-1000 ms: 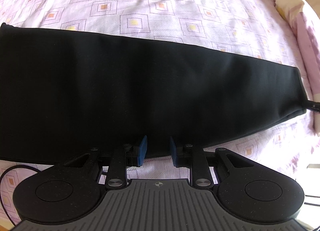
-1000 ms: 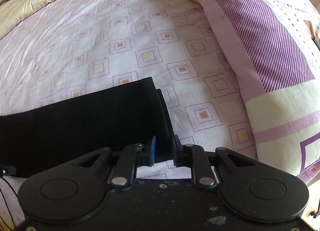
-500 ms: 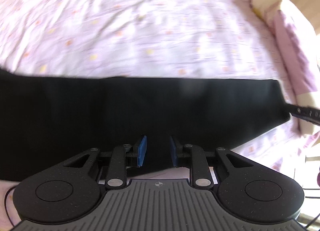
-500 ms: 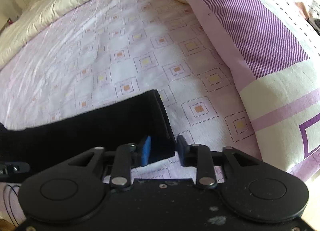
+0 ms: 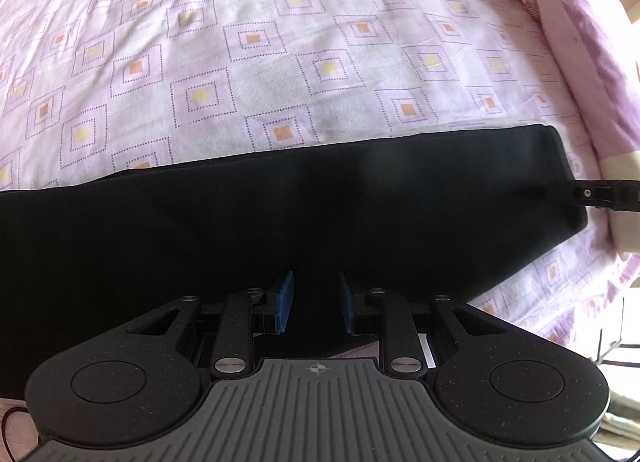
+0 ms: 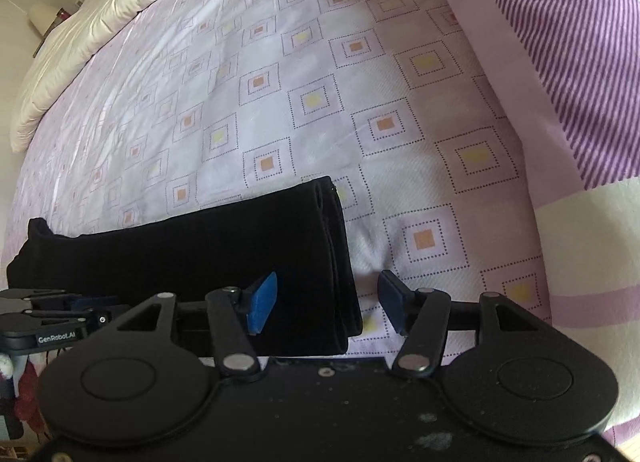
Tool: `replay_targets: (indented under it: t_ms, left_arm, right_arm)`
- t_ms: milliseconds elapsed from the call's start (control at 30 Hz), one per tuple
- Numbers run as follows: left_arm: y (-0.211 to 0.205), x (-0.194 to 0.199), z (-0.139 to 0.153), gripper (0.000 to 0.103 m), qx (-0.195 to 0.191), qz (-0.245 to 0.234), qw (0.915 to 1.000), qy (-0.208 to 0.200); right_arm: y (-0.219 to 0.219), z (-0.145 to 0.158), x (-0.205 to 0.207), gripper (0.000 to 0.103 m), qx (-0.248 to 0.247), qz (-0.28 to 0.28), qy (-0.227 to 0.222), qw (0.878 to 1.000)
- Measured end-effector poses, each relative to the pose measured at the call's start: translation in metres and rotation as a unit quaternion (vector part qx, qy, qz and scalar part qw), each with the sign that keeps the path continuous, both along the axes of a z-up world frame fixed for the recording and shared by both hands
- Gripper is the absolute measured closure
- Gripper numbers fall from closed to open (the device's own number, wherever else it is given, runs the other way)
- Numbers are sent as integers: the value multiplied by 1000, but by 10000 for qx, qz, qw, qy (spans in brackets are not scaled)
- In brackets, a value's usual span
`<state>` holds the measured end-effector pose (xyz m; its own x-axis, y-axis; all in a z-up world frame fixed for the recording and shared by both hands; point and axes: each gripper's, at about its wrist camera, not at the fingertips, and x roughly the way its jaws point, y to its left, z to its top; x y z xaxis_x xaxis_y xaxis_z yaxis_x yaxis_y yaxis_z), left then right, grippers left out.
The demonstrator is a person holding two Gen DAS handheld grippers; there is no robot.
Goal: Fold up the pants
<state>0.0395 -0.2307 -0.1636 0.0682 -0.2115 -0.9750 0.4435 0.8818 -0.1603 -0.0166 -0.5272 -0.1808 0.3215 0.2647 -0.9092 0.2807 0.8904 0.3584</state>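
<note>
The black pants (image 5: 280, 222) lie as one long flat band across the patterned bed sheet. My left gripper (image 5: 314, 302) sits at their near edge with its blue pads (image 5: 285, 300) closed on the cloth. In the right wrist view the pants' hem end (image 6: 312, 254) shows stacked layers. My right gripper (image 6: 324, 302) is open, its pads (image 6: 262, 302) spread either side of the hem corner and apart from it. The right gripper's finger shows at the hem in the left wrist view (image 5: 600, 196).
A purple-striped pillow (image 6: 580, 62) lies to the right of the hem. A cream duvet (image 6: 100, 22) is bunched at the far side of the bed. The sheet (image 5: 280, 62) stretches beyond the pants. The left gripper (image 6: 44, 322) shows at the left edge of the right wrist view.
My right gripper has opened and let go of the hem corner. The pants have settled flat on the sheet. My left gripper still holds the near edge.
</note>
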Motion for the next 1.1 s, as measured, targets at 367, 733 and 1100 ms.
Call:
replay_targets:
  t_ms: [367,733,1100]
  left_arm:
    - [2,13,-5,79,-29,150,9994,302]
    - [11,9,-2,79,-194,136,9995,227]
    - [18,-1,1,79,-421,-290,9987,-23]
  right_arm:
    - [-3,-22,30,60,931,391,75,9949]
    - [17,24,16,92,888,-195,-203,9957]
    - [97,122,12,94,1260,-175,-927,9875]
